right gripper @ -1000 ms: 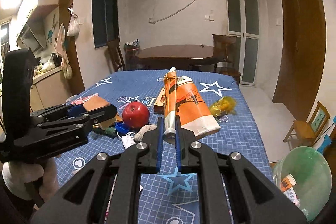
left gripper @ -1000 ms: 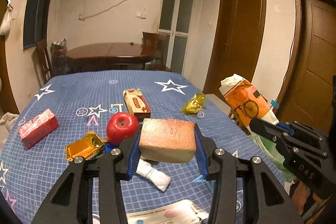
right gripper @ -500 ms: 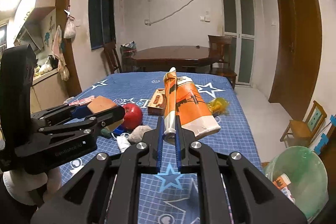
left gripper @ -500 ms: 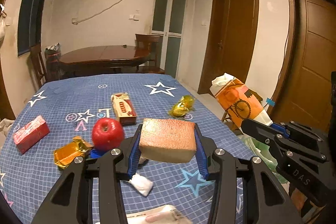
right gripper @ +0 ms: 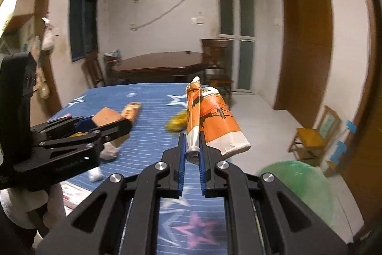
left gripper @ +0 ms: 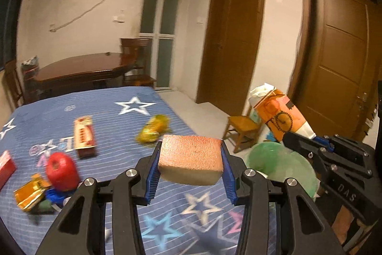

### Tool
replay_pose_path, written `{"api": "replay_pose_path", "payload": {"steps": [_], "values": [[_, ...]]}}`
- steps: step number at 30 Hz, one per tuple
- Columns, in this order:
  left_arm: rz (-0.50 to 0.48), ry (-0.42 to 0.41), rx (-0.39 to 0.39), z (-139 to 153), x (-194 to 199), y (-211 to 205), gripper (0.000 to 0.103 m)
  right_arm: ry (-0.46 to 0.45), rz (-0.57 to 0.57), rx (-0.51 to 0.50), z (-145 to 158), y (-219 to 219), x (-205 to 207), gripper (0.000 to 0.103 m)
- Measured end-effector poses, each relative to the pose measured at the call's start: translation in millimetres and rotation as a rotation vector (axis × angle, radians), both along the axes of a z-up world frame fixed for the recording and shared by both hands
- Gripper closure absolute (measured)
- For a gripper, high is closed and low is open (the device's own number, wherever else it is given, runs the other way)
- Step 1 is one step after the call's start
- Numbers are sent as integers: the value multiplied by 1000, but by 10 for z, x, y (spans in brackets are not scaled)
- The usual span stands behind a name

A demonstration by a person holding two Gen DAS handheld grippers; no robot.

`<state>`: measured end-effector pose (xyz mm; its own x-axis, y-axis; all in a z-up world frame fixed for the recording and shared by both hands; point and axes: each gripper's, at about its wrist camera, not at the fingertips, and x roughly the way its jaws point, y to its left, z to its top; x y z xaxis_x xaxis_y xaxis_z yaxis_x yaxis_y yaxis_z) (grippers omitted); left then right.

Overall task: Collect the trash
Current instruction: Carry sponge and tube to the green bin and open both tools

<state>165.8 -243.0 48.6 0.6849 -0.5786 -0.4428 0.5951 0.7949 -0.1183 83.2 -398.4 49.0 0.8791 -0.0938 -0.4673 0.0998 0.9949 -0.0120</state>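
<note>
My left gripper [left gripper: 190,167] is shut on a tan sponge block [left gripper: 191,161] and holds it above the blue star tablecloth [left gripper: 119,116], near the table's right edge. My right gripper [right gripper: 192,152] is shut on an orange and white paper bag [right gripper: 214,121], held by its folded edge in the air. The bag also shows in the left wrist view [left gripper: 279,114]. The left gripper and sponge show in the right wrist view [right gripper: 105,117]. A bin lined with a green bag [left gripper: 279,164] stands on the floor right of the table; it also shows in the right wrist view [right gripper: 300,183].
On the cloth lie a red apple [left gripper: 61,170], a gold wrapper [left gripper: 29,192], a yellow wrapper [left gripper: 154,128], a long red box [left gripper: 83,135] and a red carton [left gripper: 4,169]. A small wooden chair [left gripper: 241,130] stands by the bin. A dark dining table [left gripper: 81,68] is behind.
Both grippers have moved right with their loads, toward the table's right edge. The green bin has come into fuller view below them. The table items have slid left in view.
</note>
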Motion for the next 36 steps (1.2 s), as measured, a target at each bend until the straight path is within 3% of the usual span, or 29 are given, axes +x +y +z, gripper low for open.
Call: {"api": "replay_pose_path", "payload": {"steps": [8,19,28,36], "values": [[-131,9,18,-94,17,-833,57,64,-163,5,-101,-729,-161,95],[-273,58,77,-463,49,-1799,57,191,-262,99,-528,-1412,-247,95],[-333,144,119,-919,263,-2214,57,274,-266,179,-820,-1652,-225,95],[-356,163,152,-1166,323,-2454,57,301,-269,193,-900,-1774,-200,95]]}}
